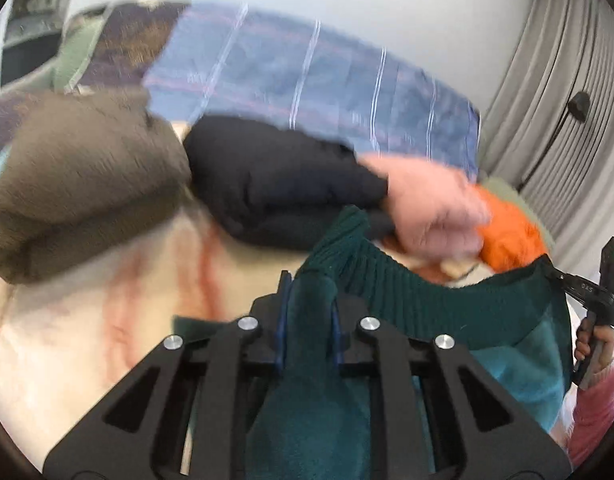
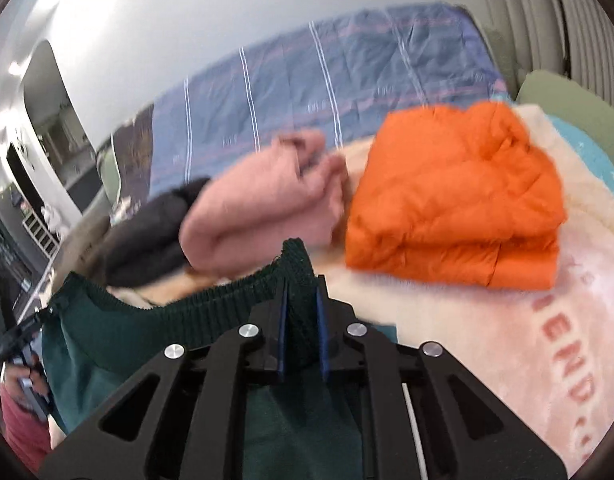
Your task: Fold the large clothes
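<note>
Left gripper (image 1: 309, 312): fingers pressed onto a bunched corner of the green sweater (image 1: 427, 304); the fabric fills the gap between the blue pads and spills back over the gripper body.
Right gripper (image 2: 301, 312): pinching the ribbed edge of the sweater (image 2: 227, 308); a tuft of the knit stands up between its fingers. In the left view it shows at the right edge (image 1: 563, 280), gripping the other end of the same edge.
Sweater: dark green, ribbed band stretched between the two grippers and sagging a little in the middle, the body hanging below them; held at the near edge of the bed, above the pale blanket (image 2: 507, 340).
Blanket: cream and pink with red lettering, covering the near part of the bed.
Orange jacket (image 2: 459, 196): folded, puffy, resting on the blanket toward the bed's right side.
Pink garment (image 2: 263, 208): folded, just left of the jacket, blurred.
Black garment (image 1: 275, 184): folded, left of the pink one and touching it.
Brown garment (image 1: 83, 184): folded, fuzzy, toward the left edge of the bed, next to the black one.
Blue quilt (image 1: 307, 80): striped, along the far edge by the white wall.
Curtain (image 1: 559, 92): grey, pleated, past the bed's right end.
Focus: both views are motion-blurred.
</note>
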Demonstrator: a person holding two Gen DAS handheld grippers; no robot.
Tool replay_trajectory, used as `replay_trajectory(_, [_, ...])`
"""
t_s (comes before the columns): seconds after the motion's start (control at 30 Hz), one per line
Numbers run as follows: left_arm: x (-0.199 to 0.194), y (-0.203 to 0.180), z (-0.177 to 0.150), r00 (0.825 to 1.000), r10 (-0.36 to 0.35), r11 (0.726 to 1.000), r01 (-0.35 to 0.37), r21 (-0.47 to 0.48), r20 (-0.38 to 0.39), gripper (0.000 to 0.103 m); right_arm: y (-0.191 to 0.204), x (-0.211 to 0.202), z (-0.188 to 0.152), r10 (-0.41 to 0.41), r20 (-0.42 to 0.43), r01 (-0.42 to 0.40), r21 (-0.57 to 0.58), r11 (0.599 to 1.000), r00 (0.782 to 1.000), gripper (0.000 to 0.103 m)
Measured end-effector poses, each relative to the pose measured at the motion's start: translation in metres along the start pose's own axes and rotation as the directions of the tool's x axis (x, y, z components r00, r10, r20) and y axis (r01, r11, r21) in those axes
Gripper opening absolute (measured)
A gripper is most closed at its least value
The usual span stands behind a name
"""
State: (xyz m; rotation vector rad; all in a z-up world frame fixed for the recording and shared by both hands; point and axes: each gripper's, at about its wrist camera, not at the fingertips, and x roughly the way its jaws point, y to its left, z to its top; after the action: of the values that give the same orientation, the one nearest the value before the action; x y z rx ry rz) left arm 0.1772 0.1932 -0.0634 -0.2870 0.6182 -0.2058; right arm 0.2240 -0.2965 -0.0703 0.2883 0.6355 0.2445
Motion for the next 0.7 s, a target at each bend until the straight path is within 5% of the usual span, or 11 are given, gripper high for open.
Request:
replay_trajectory(0.13, [0.002, -0.025, 0.002, 0.985, 0.152, 0.976, -0.163, 0.148, 0.08, 0.017, 0.013, 0.009, 0.006, -0.136, 0.077, 0.142, -0.081, 0.987, 0.988, 0.012])
replay_trajectory(0.23, [0.06, -0.015, -0.014, 0.957, 0.277, 0.946, -0.255, 0.201, -0.084, 0.018, -0.001, 0.082, -0.014, -0.236, -0.087, 0.225, -0.124, 0.966, 0.968, 0.014])
replay_trajectory(0.3, [0.082, -0.004, -0.023, 0.944, 0.273, 0.955, -0.242, 0.173, -0.186, 0.02, -0.013, 0.119, -0.028, -0.25, -0.209, 0.233, -0.104, 0.967, 0.945, 0.015])
replay_trajectory(0.43, [0.076, 0.0, -0.022, 0.936, 0.306, 0.946, -0.278, 0.169, -0.173, 0.037, -0.01, 0.108, -0.025, -0.317, -0.164, 0.299, -0.126, 0.946, 0.934, 0.043])
replay_trajectory(0.7, [0.058, -0.001, -0.019, 0.935, 0.314, 0.943, -0.287, 0.167, -0.168, 0.048, -0.022, 0.08, -0.017, -0.289, -0.131, 0.285, -0.048, 0.957, 0.948, 0.065])
